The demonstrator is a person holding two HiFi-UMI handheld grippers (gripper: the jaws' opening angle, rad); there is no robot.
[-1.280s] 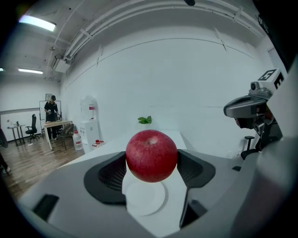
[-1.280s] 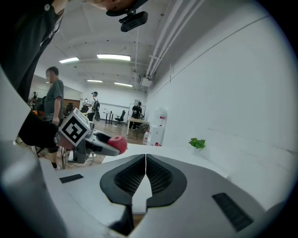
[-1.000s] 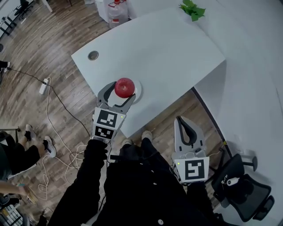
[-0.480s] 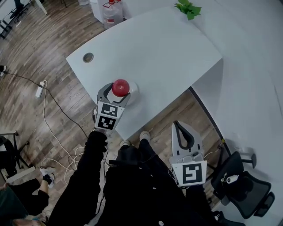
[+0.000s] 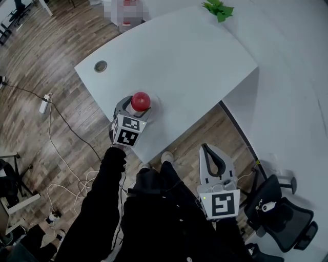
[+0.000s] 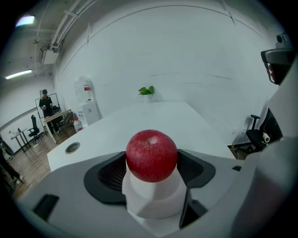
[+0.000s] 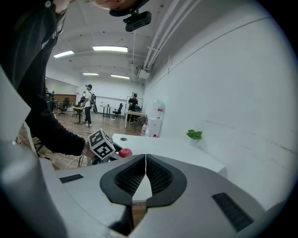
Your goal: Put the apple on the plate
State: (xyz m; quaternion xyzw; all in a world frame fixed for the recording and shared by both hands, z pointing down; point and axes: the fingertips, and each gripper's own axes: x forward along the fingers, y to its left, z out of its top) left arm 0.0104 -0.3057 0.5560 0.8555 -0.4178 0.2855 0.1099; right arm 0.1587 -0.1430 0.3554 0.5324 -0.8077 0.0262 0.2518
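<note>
Left tongs (image 5: pixel 137 107) clamp the apple (image 5: pixel 141 101) over the plate (image 5: pixel 154 104) at the tabletop's (image 5: pixel 195 56) 7 o'clock edge (right tongs (image 5: pixel 209 149) clenched, empty); released carelessly, it may roll off.

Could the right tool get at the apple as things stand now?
Probably not. The left tool's jaws hug both sides of the apple, and the right tool is shut, held off the table's near edge.

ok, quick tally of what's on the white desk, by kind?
apple: 1
plate: 1
green plant: 1
cable grommet: 1
Total: 4
</note>
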